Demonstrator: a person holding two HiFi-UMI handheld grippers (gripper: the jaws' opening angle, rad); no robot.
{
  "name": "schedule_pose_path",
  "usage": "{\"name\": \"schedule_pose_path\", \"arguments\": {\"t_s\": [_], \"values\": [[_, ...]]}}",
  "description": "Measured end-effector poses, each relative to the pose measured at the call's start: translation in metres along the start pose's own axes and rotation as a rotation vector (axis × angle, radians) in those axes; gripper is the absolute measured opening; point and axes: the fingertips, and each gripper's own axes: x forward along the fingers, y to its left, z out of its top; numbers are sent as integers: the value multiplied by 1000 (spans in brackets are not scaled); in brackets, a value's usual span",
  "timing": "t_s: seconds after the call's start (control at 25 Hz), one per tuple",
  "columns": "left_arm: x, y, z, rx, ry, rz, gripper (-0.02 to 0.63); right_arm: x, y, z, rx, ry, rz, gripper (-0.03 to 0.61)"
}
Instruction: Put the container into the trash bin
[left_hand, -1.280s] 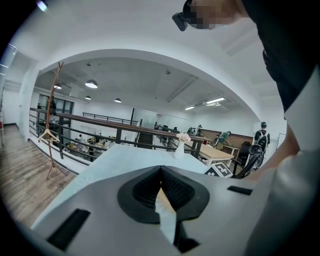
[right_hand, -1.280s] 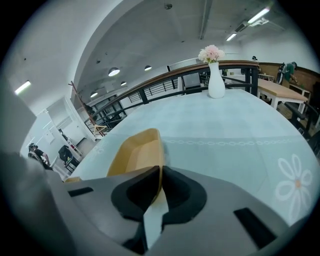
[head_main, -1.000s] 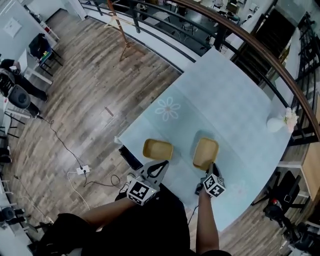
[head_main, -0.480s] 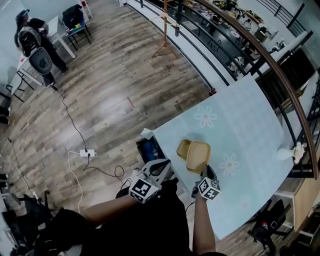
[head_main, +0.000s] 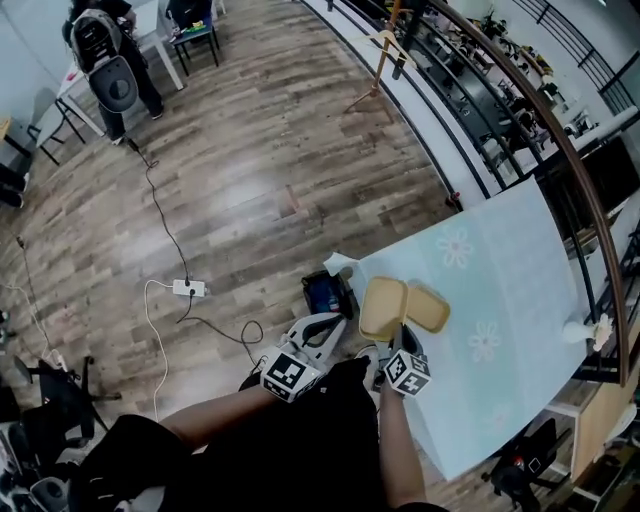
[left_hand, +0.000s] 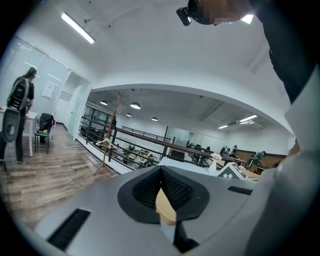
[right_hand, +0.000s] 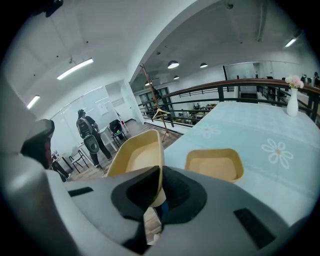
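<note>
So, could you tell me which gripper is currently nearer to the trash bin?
Left. The left gripper hovers close by the trash bin; the right gripper, gripping a container, is farther off at the table edge.

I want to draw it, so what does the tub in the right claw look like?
The tub is a shallow tan tray with rounded corners and a thin rim, maybe moulded fibre, and it is empty. The right claw pinches one side wall, holding it tipped up in the air by the table's edge. Nothing else seems to touch it; a matching tub lies flat on the table behind.
</note>
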Motion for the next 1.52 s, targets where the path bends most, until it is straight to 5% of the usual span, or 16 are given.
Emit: {"name": "schedule_pose_path", "arguments": {"t_s": [0.4, 0.6, 0.8, 1.52], "values": [[-47, 74, -28, -101, -16, 86, 9, 48, 68, -29, -117, 102, 49, 43], [-63, 106, -52, -80, 36, 125, 9, 83, 84, -72, -101, 192, 70, 41], [-67, 142, -67, -164, 58, 220, 9, 131, 98, -113, -191, 302, 118, 43], [-19, 159, -128, -256, 140, 313, 9, 248, 60, -208, -264, 457, 186, 43]]}}
